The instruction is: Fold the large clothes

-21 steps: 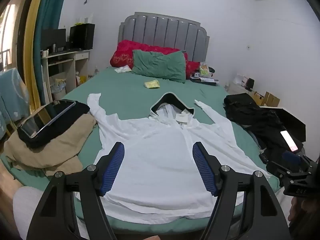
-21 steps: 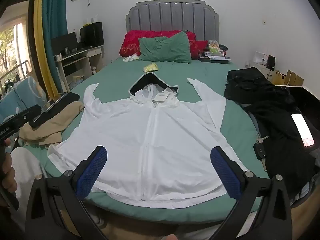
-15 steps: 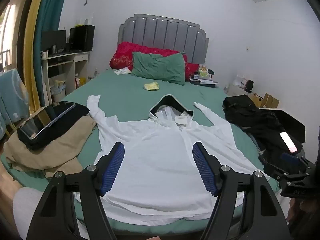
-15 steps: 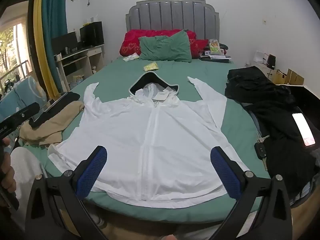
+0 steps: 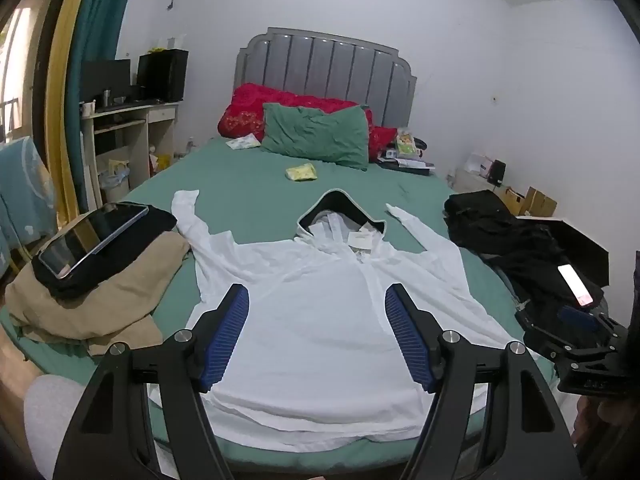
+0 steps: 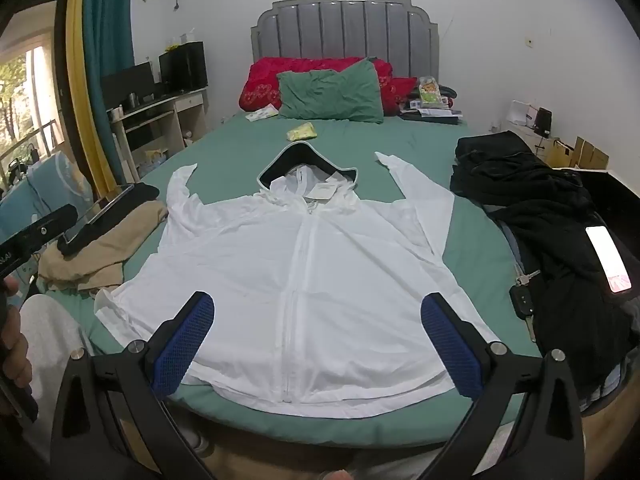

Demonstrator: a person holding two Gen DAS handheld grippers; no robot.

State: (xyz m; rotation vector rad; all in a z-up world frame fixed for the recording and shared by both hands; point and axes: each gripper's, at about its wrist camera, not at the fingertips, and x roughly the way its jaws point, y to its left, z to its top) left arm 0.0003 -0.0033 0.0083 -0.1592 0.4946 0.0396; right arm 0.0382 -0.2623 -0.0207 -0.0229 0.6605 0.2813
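Observation:
A white hooded zip jacket [image 5: 320,320] lies spread flat, front up, on the green bed, sleeves angled up toward the headboard; it also shows in the right wrist view [image 6: 304,280]. Its dark-lined hood [image 6: 306,160] points away from me. My left gripper [image 5: 318,340] is open and empty, held above the jacket's lower part near the foot of the bed. My right gripper [image 6: 316,340] is open wide and empty, above the jacket's hem. The right gripper's body shows at the left wrist view's right edge [image 5: 580,344].
A tan and black clothes pile with a tablet [image 5: 92,236] sits at the bed's left edge. Black clothes [image 6: 540,208], a lit phone [image 6: 608,258] and a car key [image 6: 524,300] lie on the right. Pillows [image 6: 332,92] and a yellow packet [image 6: 302,132] lie near the headboard.
Both views have shifted very slightly; the jacket lies as before and both grippers stay open.

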